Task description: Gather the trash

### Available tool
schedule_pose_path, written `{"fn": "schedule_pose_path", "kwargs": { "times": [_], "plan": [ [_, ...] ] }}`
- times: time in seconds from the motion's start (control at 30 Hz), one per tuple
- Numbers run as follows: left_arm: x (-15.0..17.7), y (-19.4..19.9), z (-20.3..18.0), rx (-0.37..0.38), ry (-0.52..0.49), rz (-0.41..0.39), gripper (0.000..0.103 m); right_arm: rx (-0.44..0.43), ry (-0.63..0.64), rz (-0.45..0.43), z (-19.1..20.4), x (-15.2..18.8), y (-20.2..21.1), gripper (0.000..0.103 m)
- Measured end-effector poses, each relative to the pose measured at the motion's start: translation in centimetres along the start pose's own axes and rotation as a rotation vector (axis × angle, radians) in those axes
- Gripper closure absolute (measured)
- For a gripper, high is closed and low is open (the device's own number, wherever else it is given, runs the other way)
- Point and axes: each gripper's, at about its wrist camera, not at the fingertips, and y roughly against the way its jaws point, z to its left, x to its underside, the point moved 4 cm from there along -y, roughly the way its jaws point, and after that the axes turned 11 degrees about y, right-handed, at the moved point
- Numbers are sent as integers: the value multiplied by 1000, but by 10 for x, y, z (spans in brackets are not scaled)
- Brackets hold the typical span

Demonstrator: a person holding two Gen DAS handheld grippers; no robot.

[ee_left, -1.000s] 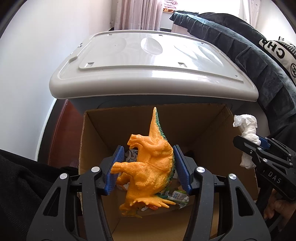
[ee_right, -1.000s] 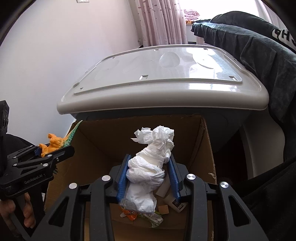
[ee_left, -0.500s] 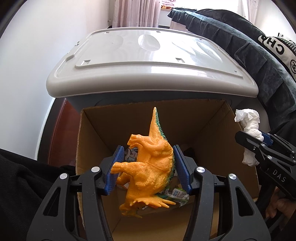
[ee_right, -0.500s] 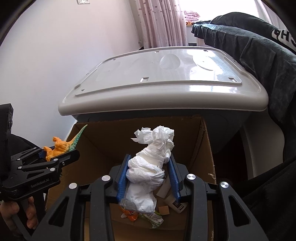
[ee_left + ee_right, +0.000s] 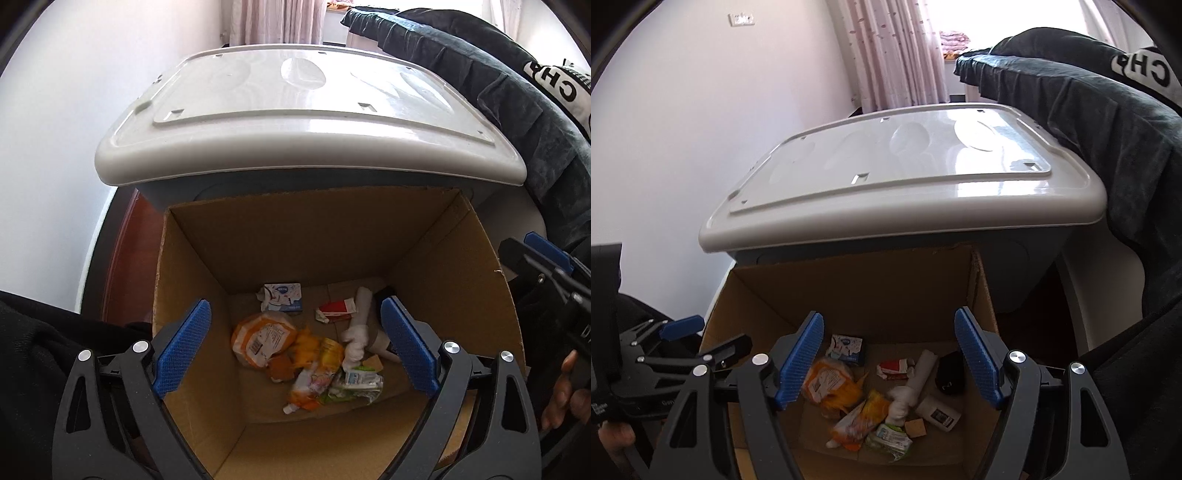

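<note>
Both drops done: left claw (image 5: 295,347) and right claw (image 5: 888,360) now wide open, empty; dinosaur, tissue wad (image 5: 908,387) landed in cardboard box (image 5: 258,251). Next pickup.

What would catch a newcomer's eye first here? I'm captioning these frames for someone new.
The open cardboard box low in the middle, with bright wrappers and a white tissue wad lying on its bottom. Over it both the left gripper and the right gripper stand open and hold nothing. Behind the box sits a big grey bin lid.
</note>
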Motion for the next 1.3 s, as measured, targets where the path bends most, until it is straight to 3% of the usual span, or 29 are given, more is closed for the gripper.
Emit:
{"fn": "schedule_pose_path", "kwargs": {
  "times": [0.1,0.2,0.27,0.57,0.87,1.1,1.3],
  "plan": [
    [0,0,1,-4,0,-3,12,6,-5,-1,-1,0,0,29],
    [-1,1,2,-5,6,-9,12,25,-4,-11,-2,-1,2,11],
    [-3,2,2,-3,15,-14,12,38,-10,-24,-4,-2,4,5],
    [-8,-3,10,9,70,10,12,81,-79,-11,-18,-2,1,5],
    [-13,3,11,3,74,-26,12,84,-60,-8,-15,-3,-1,5],
    [-17,7,23,-7,145,-63,12,81,-53,-4,-14,-3,-2,5],
    [-20,11,27,-50,164,-97,12,79,-50,-5,-12,-4,-3,5]
  ]
}}
